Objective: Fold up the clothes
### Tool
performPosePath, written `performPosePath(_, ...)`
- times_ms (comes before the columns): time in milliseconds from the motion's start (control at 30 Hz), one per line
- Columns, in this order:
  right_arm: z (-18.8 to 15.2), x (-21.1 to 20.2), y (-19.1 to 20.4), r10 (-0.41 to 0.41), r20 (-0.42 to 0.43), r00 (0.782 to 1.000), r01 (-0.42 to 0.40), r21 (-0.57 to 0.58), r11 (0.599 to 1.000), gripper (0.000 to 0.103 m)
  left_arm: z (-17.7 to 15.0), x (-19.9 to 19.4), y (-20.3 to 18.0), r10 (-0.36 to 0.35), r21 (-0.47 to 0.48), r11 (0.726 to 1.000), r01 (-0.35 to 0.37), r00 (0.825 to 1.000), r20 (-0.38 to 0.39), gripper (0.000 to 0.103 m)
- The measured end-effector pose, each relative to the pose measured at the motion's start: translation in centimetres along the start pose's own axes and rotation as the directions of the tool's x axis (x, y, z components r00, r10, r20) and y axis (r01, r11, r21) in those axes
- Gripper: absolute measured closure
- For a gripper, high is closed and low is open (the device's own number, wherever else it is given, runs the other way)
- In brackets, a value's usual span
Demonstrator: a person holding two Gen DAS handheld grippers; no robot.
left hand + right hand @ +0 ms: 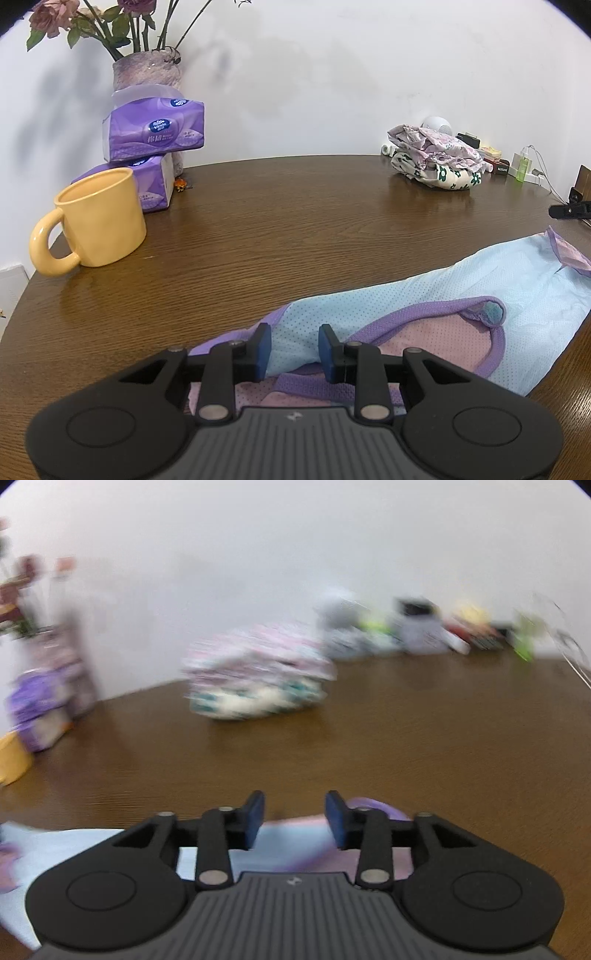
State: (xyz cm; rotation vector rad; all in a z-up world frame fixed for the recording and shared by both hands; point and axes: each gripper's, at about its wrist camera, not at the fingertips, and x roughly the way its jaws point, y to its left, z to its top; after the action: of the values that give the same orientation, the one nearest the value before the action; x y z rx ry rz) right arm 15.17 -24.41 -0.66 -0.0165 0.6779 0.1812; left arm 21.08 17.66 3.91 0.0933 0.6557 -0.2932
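We see a dark brown wooden counter [280, 221] with visible grain, set against a plain white wall [332, 74]. Soft grey shadows fall on the wall beside a vase of flowers [147, 70] standing at the counter's far left corner. In front of the vase sit two purple tissue packs [155, 129], and nearer than those a yellow mug [103, 218]. Along the wall, far right of the vase, small clutter [509, 162] lines the counter's back edge.
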Motion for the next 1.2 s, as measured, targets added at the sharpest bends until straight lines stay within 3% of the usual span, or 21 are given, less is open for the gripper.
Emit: performPosePath(1200, -0.01, -0.04, 0.33, 0.003, 0.001, 1.000, -0.003, -0.001, 1.000, 0.059, -0.03, 0.09, -0.01, 0.000, -0.009, 1.000, 0.000, 1.000, 0.006, 0.076)
